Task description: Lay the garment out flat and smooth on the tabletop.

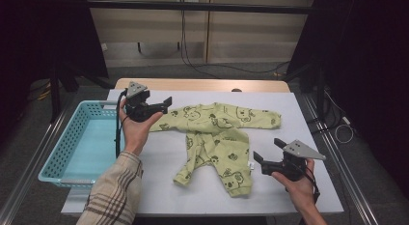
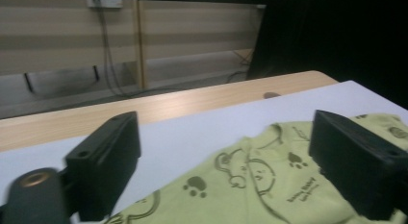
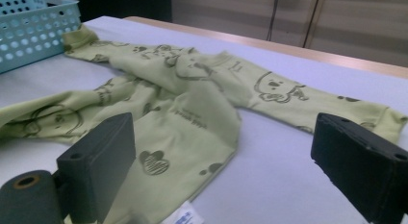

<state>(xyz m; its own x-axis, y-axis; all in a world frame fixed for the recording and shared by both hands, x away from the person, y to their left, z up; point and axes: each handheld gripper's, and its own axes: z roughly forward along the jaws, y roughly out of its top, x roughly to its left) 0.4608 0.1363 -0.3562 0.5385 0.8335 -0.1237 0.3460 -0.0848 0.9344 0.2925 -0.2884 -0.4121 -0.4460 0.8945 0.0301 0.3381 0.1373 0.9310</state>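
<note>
A light green baby garment (image 1: 217, 138) printed with bears lies spread on the white table cover, sleeves out to the sides and legs toward the near edge. My left gripper (image 1: 164, 105) hovers at the garment's left sleeve end and points right. In the left gripper view its jaws stand wide apart over the green cloth (image 2: 260, 180), pressing on nothing, so my left gripper (image 2: 226, 154) is open. My right gripper (image 1: 267, 151) is held just right of the garment's legs. It (image 3: 226, 161) is open too, looking across the garment (image 3: 183, 104) with nothing between its jaws.
A turquoise perforated basket (image 1: 72, 138) stands at the table's left edge, with its corner (image 3: 29, 27) in the right gripper view. The white cover (image 1: 289, 119) leaves a strip of wooden tabletop (image 1: 202, 84) bare at the back. Cables hang behind the table.
</note>
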